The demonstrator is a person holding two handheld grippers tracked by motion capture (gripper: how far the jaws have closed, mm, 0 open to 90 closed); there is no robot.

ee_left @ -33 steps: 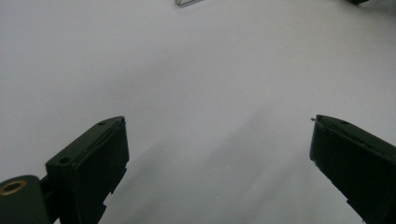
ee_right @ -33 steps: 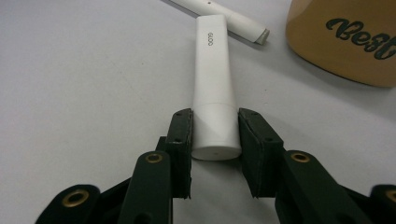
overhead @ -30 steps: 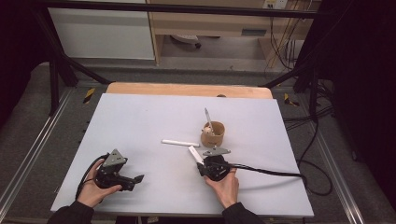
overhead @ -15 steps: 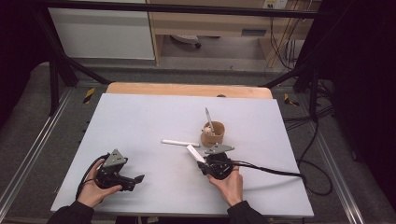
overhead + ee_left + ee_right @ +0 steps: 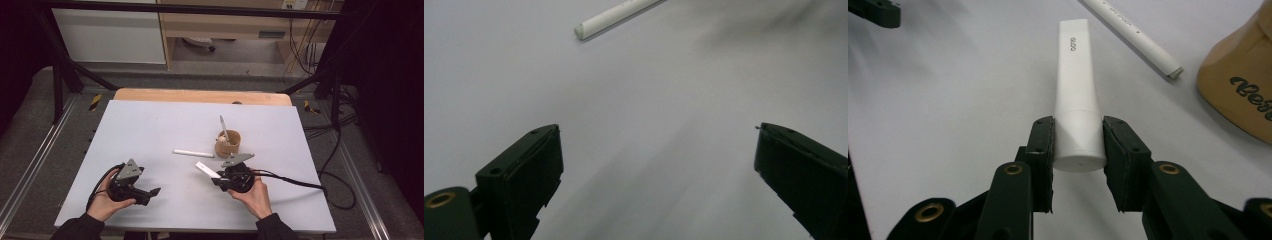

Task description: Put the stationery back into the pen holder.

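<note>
My right gripper is shut on the capped end of a white tube, which points away from it, a little above the table. In the high view the right gripper holds the tube just in front of a tan cup with a pale utensil standing in it. A white stick lies on the table left of the cup. My left gripper rests near the front left, held by a hand, and its jaws stand open over bare table.
The grey table top has a wooden strip along its far edge. A black cable trails right from the right gripper. The white stick's end lies ahead of the left gripper. The cup is close on the right.
My right gripper has risen a little with the white tube in it. The left gripper has kept still.
</note>
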